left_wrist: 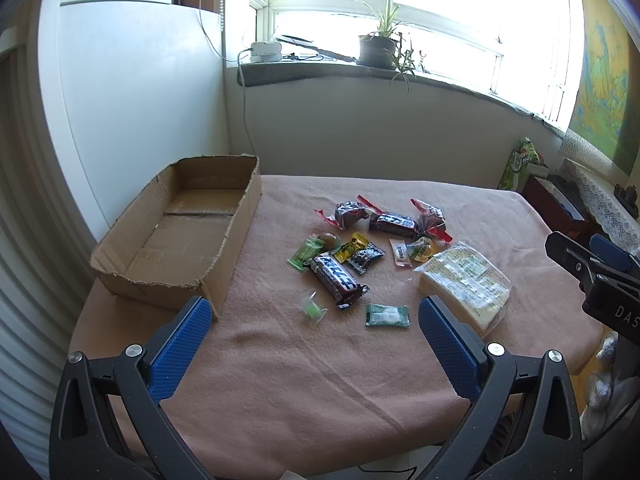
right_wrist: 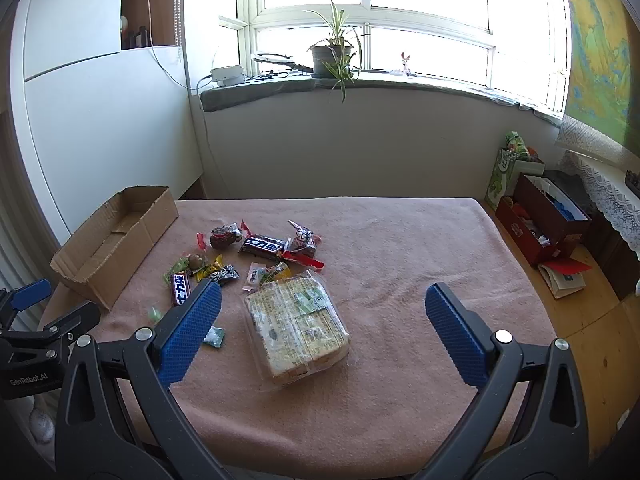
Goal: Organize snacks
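Observation:
An empty cardboard box [left_wrist: 176, 236] stands at the table's left; it also shows in the right wrist view [right_wrist: 116, 240]. Several small wrapped snacks lie in a loose pile on the pink cloth: a dark chocolate bar [left_wrist: 338, 280], a second bar [left_wrist: 394, 224], a green packet [left_wrist: 387, 315]. A large clear pack of crackers [left_wrist: 466, 284] lies to their right, and shows in the right wrist view [right_wrist: 298, 324]. My left gripper [left_wrist: 316, 332] is open and empty above the table's near side. My right gripper [right_wrist: 322, 320] is open and empty, with the cracker pack between its fingers' line of sight.
The table [right_wrist: 400, 248] is covered with a pink cloth. A window sill with a potted plant [right_wrist: 332, 52] runs behind. Red boxes [right_wrist: 540, 220] and a book sit on the floor at right. A white cabinet [left_wrist: 132, 100] stands behind the cardboard box.

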A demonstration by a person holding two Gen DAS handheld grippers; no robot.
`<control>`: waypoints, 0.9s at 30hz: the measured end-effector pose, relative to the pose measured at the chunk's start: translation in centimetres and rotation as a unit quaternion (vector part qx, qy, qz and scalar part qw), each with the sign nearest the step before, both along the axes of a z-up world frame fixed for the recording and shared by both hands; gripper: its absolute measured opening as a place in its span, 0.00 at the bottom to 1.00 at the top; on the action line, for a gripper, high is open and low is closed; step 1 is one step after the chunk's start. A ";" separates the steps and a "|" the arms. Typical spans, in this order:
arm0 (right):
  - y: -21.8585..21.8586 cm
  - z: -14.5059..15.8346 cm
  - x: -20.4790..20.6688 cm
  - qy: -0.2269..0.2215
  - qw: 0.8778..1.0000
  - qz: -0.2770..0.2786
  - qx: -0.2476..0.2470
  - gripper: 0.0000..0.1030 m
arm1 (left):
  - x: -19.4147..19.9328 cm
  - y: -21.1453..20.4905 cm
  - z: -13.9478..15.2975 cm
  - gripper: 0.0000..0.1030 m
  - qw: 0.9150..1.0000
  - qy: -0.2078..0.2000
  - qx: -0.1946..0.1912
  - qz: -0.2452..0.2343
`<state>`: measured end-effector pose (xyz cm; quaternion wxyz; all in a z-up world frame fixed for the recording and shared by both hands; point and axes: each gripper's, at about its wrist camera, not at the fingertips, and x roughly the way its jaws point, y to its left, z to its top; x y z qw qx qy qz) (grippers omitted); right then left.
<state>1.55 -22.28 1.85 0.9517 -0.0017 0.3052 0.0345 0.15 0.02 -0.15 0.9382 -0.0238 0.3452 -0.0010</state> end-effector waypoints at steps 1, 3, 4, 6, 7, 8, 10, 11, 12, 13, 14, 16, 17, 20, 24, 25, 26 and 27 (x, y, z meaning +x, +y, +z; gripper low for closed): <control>0.0 -0.1 0.0 0.000 1.000 -0.001 -0.001 1.00 | 0.0 0.0 0.0 1.00 1.000 0.000 -0.001 0.000; 0.0 -0.1 0.1 0.000 1.000 -0.001 0.000 1.00 | 0.0 0.0 0.0 1.00 1.000 -0.001 0.000 0.001; 0.1 0.0 0.1 0.000 1.000 -0.001 0.000 1.00 | 0.0 0.0 0.0 1.00 1.000 -0.001 0.000 0.001; 0.1 -0.1 0.1 0.000 1.000 -0.001 0.000 1.00 | 0.0 0.0 0.0 1.00 1.000 0.000 -0.001 0.002; 0.1 -0.1 0.1 0.000 1.000 -0.001 0.000 1.00 | 0.1 0.0 0.0 1.00 1.000 0.000 -0.001 0.002; 0.1 -0.1 0.1 0.000 1.000 -0.001 -0.001 1.00 | 0.1 0.1 -0.1 1.00 1.000 0.001 -0.002 0.002; 0.1 -0.2 0.2 0.002 1.000 -0.001 -0.001 1.00 | 0.1 0.1 -0.1 1.00 1.000 0.002 -0.003 0.002; 0.2 -0.2 0.2 0.002 1.000 0.000 -0.002 1.00 | 0.1 0.1 -0.1 1.00 1.000 0.002 -0.004 0.002; 0.3 -0.3 0.3 0.002 1.000 0.000 -0.003 1.00 | 0.1 0.1 -0.1 1.00 1.000 0.003 -0.005 0.001; 0.4 -0.4 0.3 0.003 1.000 0.000 -0.003 1.00 | 0.2 0.2 -0.1 1.00 1.000 0.003 -0.005 0.001; 0.4 -0.4 0.3 0.003 1.000 0.000 -0.002 1.00 | 0.2 0.1 -0.1 1.00 1.000 0.003 -0.004 0.000; 0.4 -0.5 0.3 0.003 1.000 0.001 -0.001 1.00 | 0.2 0.1 -0.1 1.00 1.000 0.002 -0.004 0.000; 0.4 -0.6 0.3 0.003 1.000 0.001 -0.001 1.00 | 0.2 0.1 -0.1 1.00 1.000 0.002 -0.005 0.001; 0.5 -0.6 0.4 0.004 1.000 0.001 -0.001 1.00 | 0.3 0.1 -0.1 1.00 1.000 0.003 -0.006 0.001; 0.4 -0.5 0.4 0.004 1.000 0.000 0.000 1.00 | 0.3 0.1 -0.1 1.00 1.000 0.002 -0.007 0.000; 0.5 -0.5 0.4 0.003 1.000 0.000 0.000 1.00 | 0.3 0.1 -0.1 1.00 1.000 0.002 -0.007 0.000; 0.5 -0.5 0.4 0.004 1.000 0.000 -0.001 1.00 | 0.3 0.0 -0.1 1.00 1.000 0.002 -0.007 -0.001; 0.5 -0.6 0.4 0.004 1.000 0.000 -0.001 1.00 | 0.2 0.0 -0.1 1.00 1.000 0.002 -0.007 -0.001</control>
